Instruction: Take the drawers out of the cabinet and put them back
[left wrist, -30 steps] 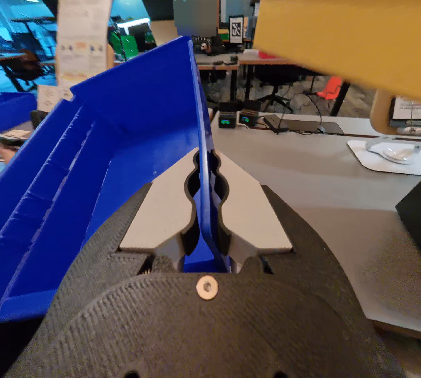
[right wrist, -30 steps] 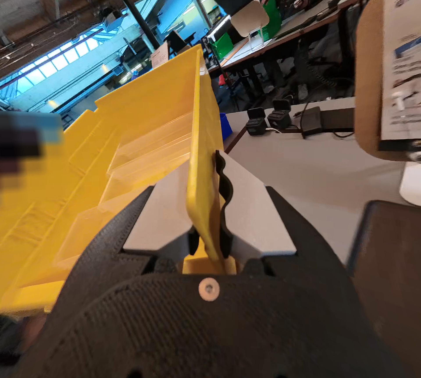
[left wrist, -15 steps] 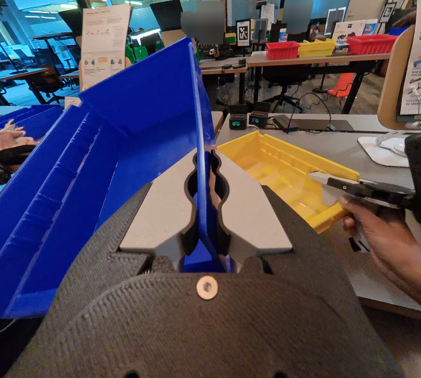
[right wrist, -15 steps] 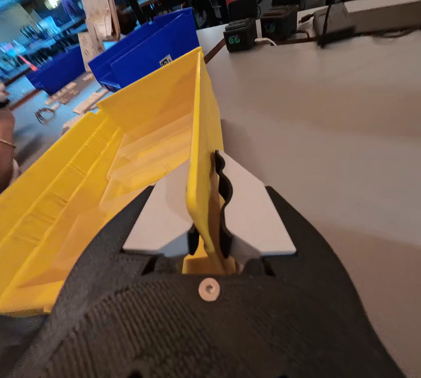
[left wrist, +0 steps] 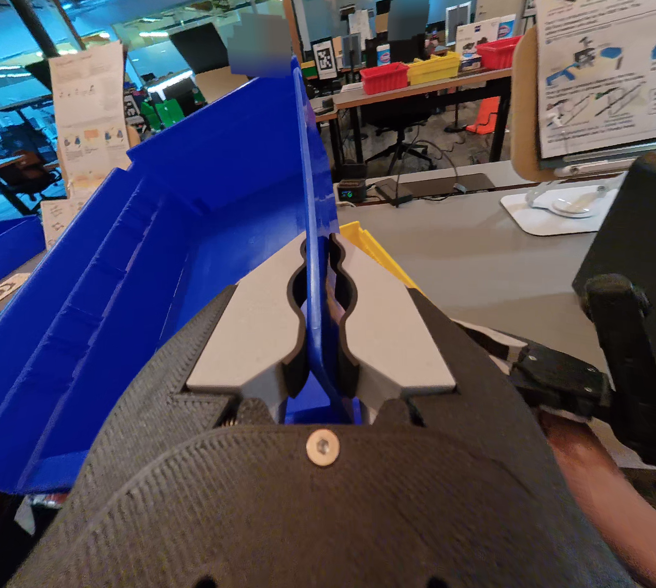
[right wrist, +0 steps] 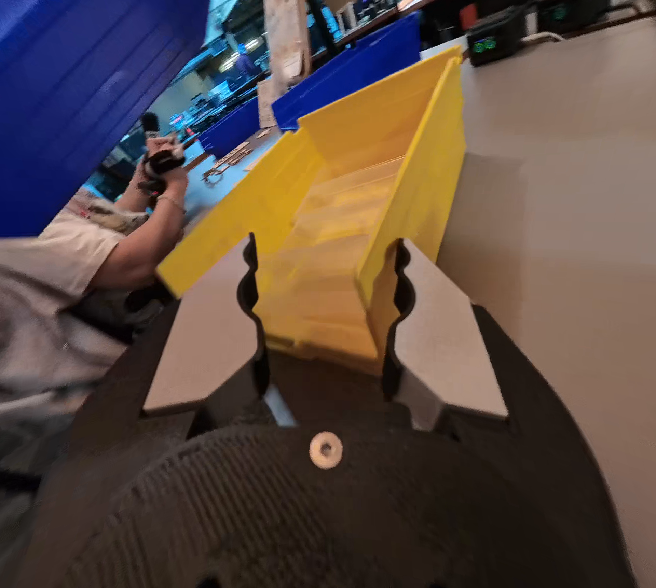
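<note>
A: why's the left tool [left wrist: 321, 315] clamped on the blue drawer's [left wrist: 198, 216] side wall?
B: keeps it lifted. Right tool [right wrist: 324, 308] is spread, empty; yellow drawer [right wrist: 355, 188] sits on the tabletop [right wrist: 553, 180].

A broad stretch of the grey table [right wrist: 553, 202] lies bare to the right of the long yellow plastic drawer [right wrist: 355, 188], open for a gripper to pass. On its left the way is crowded: the raised blue plastic drawer [left wrist: 177, 251] hangs above, and a seated person's arm [right wrist: 142, 237] reaches close beside the yellow wall. Farther back, small black chargers [left wrist: 349, 189], a white flat stand base [left wrist: 553, 212] and a black box [left wrist: 624, 244] edge the table
</note>
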